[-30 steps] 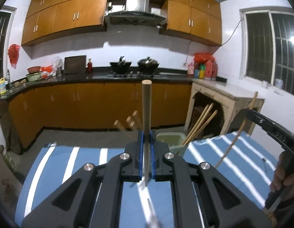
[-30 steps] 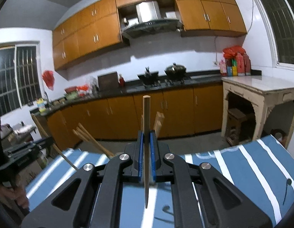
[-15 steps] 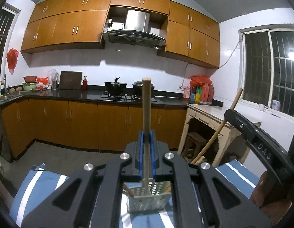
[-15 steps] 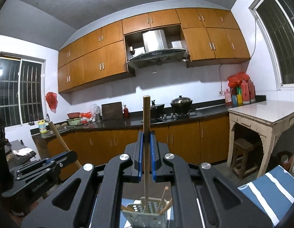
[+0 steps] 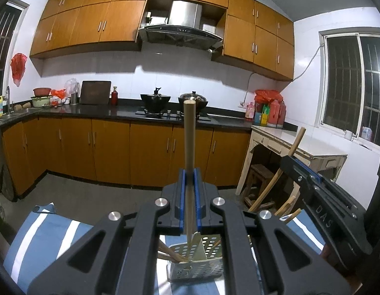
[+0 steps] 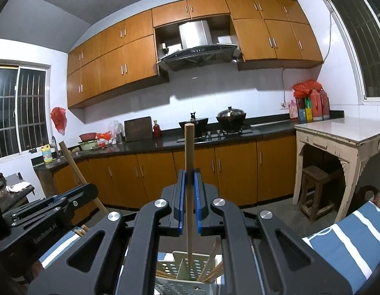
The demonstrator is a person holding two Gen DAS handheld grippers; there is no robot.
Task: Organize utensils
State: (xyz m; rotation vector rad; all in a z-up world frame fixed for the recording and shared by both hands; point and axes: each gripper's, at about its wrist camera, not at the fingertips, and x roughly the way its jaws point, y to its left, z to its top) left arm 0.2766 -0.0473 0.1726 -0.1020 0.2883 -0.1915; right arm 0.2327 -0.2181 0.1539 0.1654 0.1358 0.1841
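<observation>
Standing on the striped bench cloth [image 5: 50,236], a perforated utensil caddy [image 5: 209,250] sits below both grippers; a divider splits it, and several wooden sticks [image 6: 212,270] lean in its compartments.

Left gripper [image 5: 189,179]: blue-padded fingers [image 5: 181,196] clamped on a wooden chopstick [image 5: 189,147], held upright. Its lower tip reaches down to the caddy, near the divider; which compartment, cannot tell.

Right gripper [image 6: 189,179]: fingers [image 6: 181,196] likewise clamped on a second chopstick [image 6: 189,162], near upright, lower end inside the caddy just beside the divider.

Each gripper shows in the other's view, flanking the caddy, its chopstick tilted.

Cloth: blue with white stripes, covering the bench under the caddy.

Room beyond the caddy: orange-brown cabinets [image 5: 111,152] under a dark counter, range hood [image 5: 182,29] over two pots on the stove [image 6: 214,132], barred windows on both sides, a worn white side table [image 6: 347,145] with a stool beneath.
</observation>
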